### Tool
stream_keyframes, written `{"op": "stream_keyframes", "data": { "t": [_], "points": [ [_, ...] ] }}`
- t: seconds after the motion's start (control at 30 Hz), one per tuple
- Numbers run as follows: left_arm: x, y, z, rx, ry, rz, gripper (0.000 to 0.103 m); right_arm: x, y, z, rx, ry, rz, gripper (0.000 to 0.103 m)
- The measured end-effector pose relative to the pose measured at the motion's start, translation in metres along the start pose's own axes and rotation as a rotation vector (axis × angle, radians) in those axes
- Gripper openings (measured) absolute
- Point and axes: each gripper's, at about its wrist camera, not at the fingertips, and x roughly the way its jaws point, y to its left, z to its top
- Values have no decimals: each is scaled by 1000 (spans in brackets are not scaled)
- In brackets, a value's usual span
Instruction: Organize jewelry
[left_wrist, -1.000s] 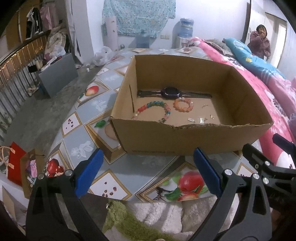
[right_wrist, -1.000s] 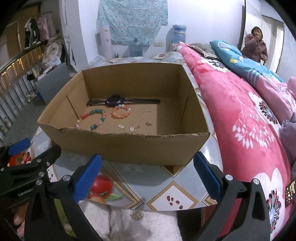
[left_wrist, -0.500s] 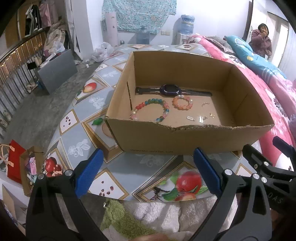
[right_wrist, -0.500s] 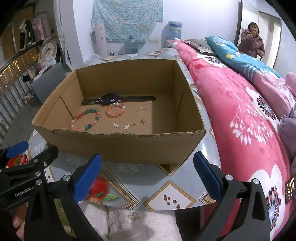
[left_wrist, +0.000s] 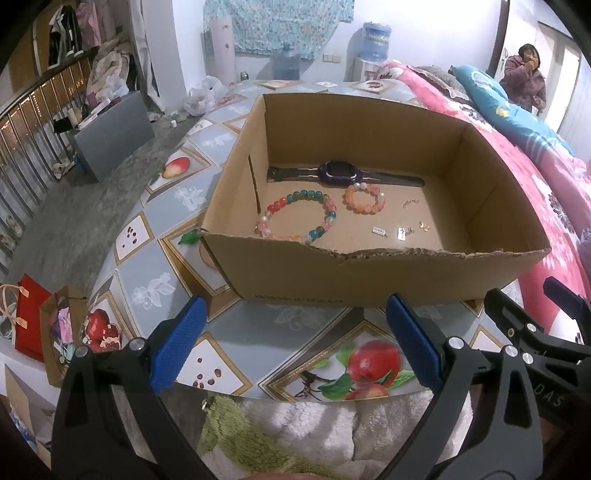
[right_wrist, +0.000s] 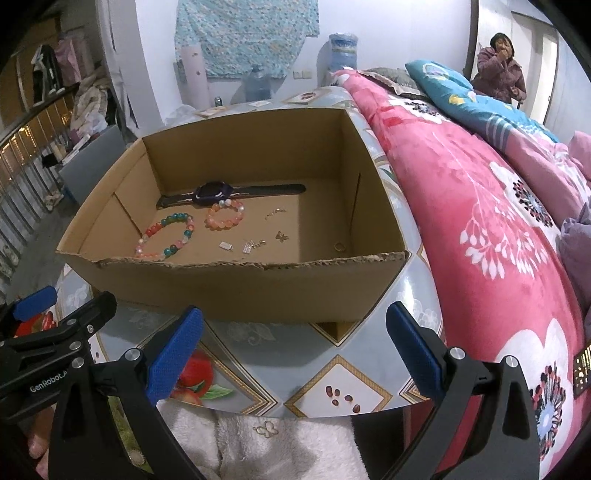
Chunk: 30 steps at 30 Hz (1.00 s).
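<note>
Open-topped brown cardboard box standing on a table covered in a glossy fruit-patterned oilcloth, its torn near rim facing both cameras. Inside, on the box floor: a dark smartwatch with a purple face stretched along the far wall; just in front of it a small bracelet of orange and pale pink beads, touching or nearly touching the watch in the right wrist view; to the left of that a larger bracelet of red, green, blue and pink beads, lying close to the left wall and the near rim. Scattered to the right of the bracelets, several tiny metal pieces: small silver rectangular charms, a gold butterfly-shaped charm, a thin gold clasp-like piece, and a small gold ring near the right wall. Left gripper with black arms and blue pads spread wide apart, holding nothing, hovering over the table edge short of the box. Right gripper likewise wide open and empty, just beside the left one. Pink floral quilt to the right of the table. White fluffy fabric below the table edge.
</note>
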Motion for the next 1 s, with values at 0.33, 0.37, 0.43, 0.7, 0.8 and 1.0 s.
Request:
{"op": "stream_keyframes", "data": {
  "t": [0.33,0.37,0.43,0.7,0.8,1.0],
  "points": [
    [5,0,0,-9,26,-5,94,5,0,1,1,20,-2,97],
    [6,0,0,-9,28,-5,94,6,-1,1,1,23,-2,97],
    [6,0,0,-8,31,-5,94,7,0,1,0,26,-2,97],
    [8,-1,0,-7,38,-1,94,9,0,1,0,37,-3,97],
    [8,-2,0,-7,38,-1,94,9,0,1,1,37,-2,97],
    [8,-2,0,-7,38,-1,94,9,0,1,1,38,-2,97]
  ]
}}
